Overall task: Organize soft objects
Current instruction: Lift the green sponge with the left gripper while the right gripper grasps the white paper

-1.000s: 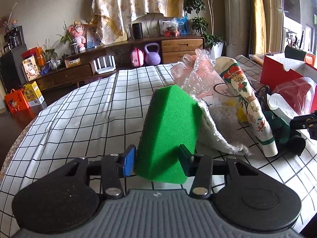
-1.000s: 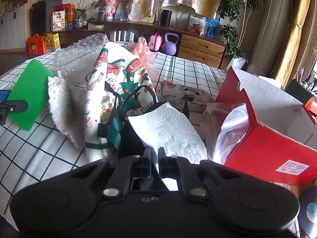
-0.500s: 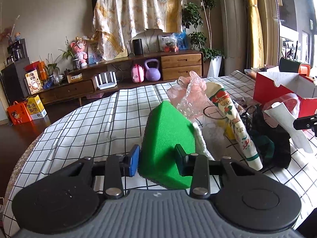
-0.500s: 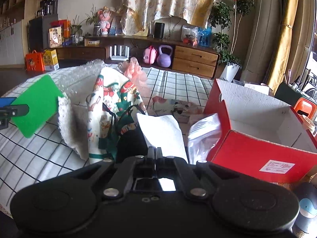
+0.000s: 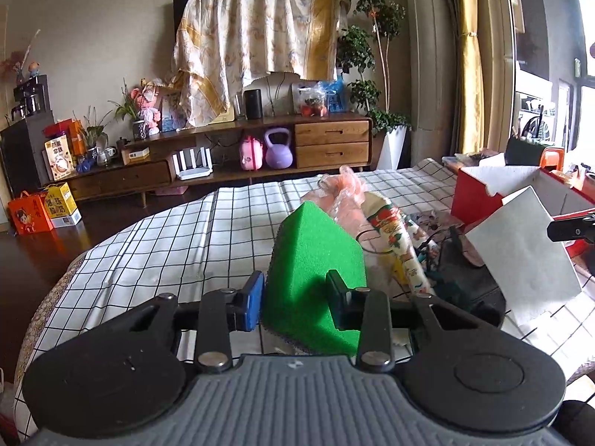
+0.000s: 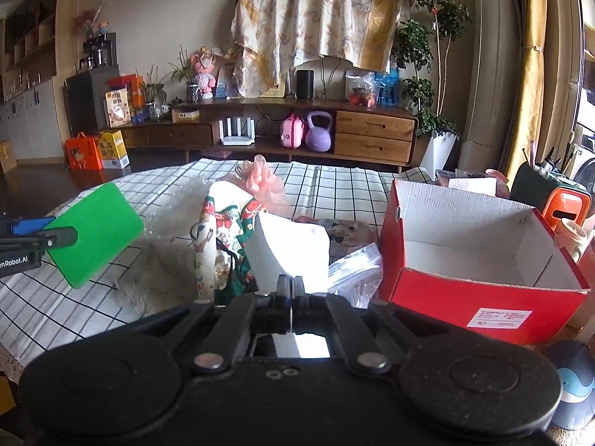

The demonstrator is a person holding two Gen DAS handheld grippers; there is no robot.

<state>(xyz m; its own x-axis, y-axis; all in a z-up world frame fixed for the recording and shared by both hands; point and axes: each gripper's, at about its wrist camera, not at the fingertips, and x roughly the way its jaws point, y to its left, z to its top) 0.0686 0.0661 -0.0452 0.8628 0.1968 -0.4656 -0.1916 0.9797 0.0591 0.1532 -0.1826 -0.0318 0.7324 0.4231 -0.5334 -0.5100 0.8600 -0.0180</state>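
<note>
Left gripper (image 5: 293,299): jaws partway closed on the sponge, one pad pressing each side; its arm enters the right wrist view at the left edge.
Sponge (image 5: 314,278): green, held clear of the cloth (image 5: 156,245); its lower corner is hidden behind the gripper body. In the right wrist view it shows flat-on at far left (image 6: 95,232).
Cloth: white with black grid, bare and open to the left of the pile; its near-left edge curves down out of sight.
Pile (image 6: 223,238): printed fabric, a pink plastic bag (image 6: 264,184), dark items and a clear bag, overlapping; where one ends and the next begins is hard to make out.
Fleece (image 6: 160,275): white, lying beneath the sponge, partly hidden by the pile.
Right gripper (image 6: 289,291): jaws pinched together on the tissue, with only the sheet between the tips.
Tissue (image 6: 293,249): white, standing up from the jaws in front of the pile; in the left wrist view it hangs at the right (image 5: 520,256), and the gripper is cut off by the frame.
Box (image 6: 479,290): red, white inside, top open, just right of the tissue; its floor is partly hidden by the front wall.
</note>
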